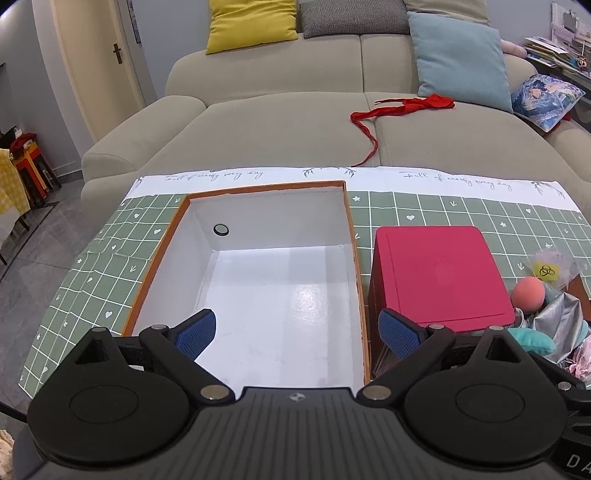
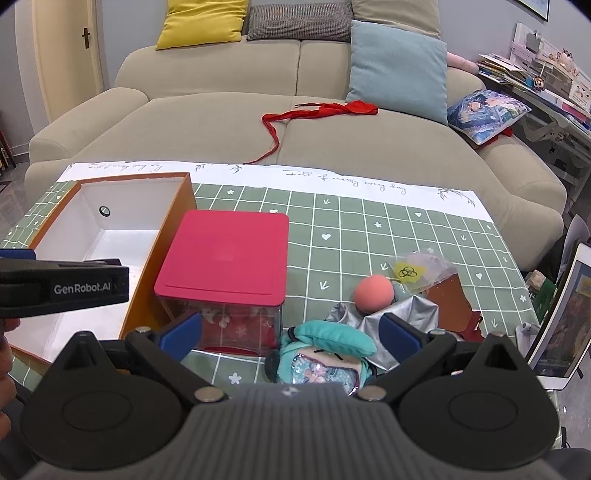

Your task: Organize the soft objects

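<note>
Left gripper spread wide above a glossy white cardboard box with orange rim. Right gripper likewise released, over a teal plush toy. Beside it, a matte peach ball and crinkled silver foil, possibly a bag. Clear container walls under the pink lid shown only from the right wrist.

A beige sofa fills the view at 12 o'clock, with yellow, grey and pale blue cushions along its back. At 9 o'clock lie grey floor tiles and stacked stools; at 2 o'clock stands a cluttered shelf.
</note>
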A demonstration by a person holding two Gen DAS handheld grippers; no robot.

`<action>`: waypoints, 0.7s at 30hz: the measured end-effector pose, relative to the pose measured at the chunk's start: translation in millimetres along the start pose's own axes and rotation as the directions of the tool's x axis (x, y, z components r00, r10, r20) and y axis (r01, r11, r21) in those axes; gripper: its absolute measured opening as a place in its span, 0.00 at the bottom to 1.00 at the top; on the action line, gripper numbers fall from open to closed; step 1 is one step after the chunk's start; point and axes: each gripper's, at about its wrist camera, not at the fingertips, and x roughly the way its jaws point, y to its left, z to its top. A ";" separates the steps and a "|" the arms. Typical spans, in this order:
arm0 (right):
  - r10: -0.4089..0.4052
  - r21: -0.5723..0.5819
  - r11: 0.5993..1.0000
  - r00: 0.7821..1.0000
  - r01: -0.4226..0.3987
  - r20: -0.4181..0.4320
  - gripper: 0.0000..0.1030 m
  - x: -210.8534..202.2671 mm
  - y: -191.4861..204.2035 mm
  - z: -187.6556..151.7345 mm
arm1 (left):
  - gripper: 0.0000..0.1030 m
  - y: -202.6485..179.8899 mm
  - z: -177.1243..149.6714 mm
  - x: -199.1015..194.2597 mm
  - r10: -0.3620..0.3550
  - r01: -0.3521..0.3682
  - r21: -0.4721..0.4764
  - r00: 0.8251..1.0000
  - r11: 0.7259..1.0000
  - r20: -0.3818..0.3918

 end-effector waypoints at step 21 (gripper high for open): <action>0.013 -0.007 1.000 1.000 -0.013 -0.006 0.97 1.0 0.8 0.4 | 1.00 -2.6 0.6 2.2 0.004 -0.004 0.017 1.000 1.000 -0.010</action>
